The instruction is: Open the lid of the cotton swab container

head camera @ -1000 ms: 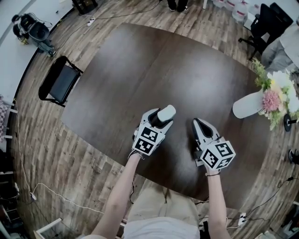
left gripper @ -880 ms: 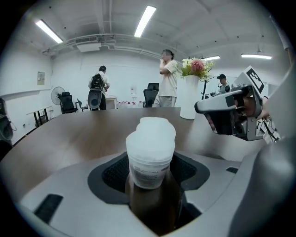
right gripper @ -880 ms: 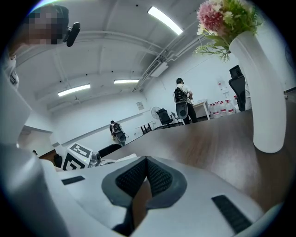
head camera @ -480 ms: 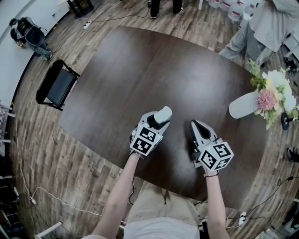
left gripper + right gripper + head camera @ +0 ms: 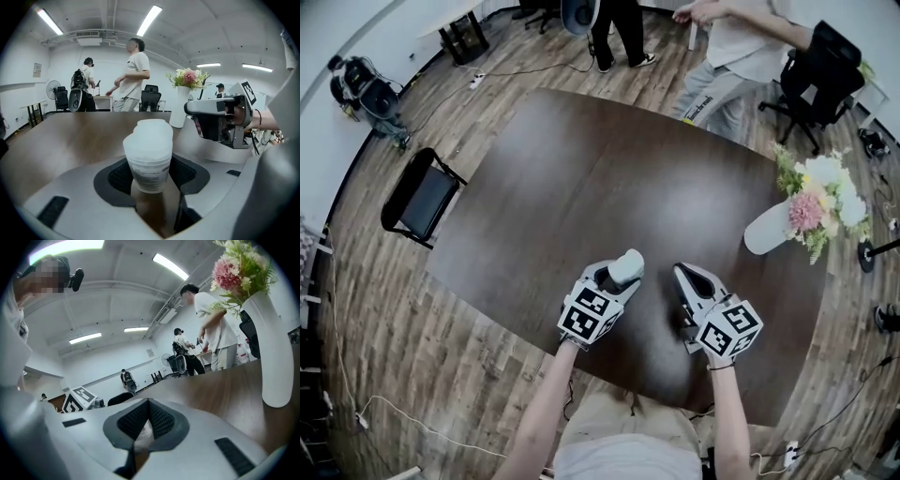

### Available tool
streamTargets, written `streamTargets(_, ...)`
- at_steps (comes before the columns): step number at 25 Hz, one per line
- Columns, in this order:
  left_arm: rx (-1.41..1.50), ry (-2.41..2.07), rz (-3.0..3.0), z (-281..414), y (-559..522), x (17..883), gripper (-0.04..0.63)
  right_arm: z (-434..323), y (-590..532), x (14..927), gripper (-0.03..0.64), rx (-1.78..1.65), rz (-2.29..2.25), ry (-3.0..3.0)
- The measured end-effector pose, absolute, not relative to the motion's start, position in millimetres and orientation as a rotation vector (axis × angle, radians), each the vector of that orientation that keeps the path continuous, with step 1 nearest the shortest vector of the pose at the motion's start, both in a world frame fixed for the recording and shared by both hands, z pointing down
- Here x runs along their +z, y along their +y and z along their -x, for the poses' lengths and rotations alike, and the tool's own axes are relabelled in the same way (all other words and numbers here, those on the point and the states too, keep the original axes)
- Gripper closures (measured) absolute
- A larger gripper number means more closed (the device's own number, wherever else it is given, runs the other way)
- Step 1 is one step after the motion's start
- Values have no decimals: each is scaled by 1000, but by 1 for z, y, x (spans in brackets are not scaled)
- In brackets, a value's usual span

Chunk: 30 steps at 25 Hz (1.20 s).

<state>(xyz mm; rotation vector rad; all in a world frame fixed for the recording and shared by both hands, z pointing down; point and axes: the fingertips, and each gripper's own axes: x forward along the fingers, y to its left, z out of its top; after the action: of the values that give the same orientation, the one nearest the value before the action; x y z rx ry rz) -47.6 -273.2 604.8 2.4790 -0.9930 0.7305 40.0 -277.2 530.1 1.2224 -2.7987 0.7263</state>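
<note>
White swab container (image 5: 148,157), lidded, in left gripper (image 5: 617,274).

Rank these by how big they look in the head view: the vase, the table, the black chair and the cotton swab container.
1. table, by far
2. black chair
3. white vase; counting its flowers, it comes close to the chair
4. cotton swab container, smallest

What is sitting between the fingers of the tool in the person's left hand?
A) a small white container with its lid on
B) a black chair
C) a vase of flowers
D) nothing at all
A: in the left gripper view the white lidded container stands between the fingers of the left gripper; the vase stands apart, off to the right.
</note>
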Motion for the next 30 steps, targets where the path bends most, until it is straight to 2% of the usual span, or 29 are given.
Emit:
streamTargets(12, 638, -877, -2573, 43, -227, 526, 357, -20, -245, 458, 595, 583, -961, -3034)
streamTargets(24, 678, -610, -2752, 39, -178, 467, 357, 3, -197, 407, 592, 495, -487, -3152)
streamTargets(25, 679, -590, -2765, 39, -175, 463, 357, 4, -194, 404, 586, 497, -458, -3153)
streamTargets(28, 678, -537, -2797, 36, -168, 454, 357, 9, -185, 395, 477, 527, -349, -3153)
streamTargets(30, 678, -506, -2812, 33, -163, 451, 357, 12, -179, 391, 448, 517, -291, -3150)
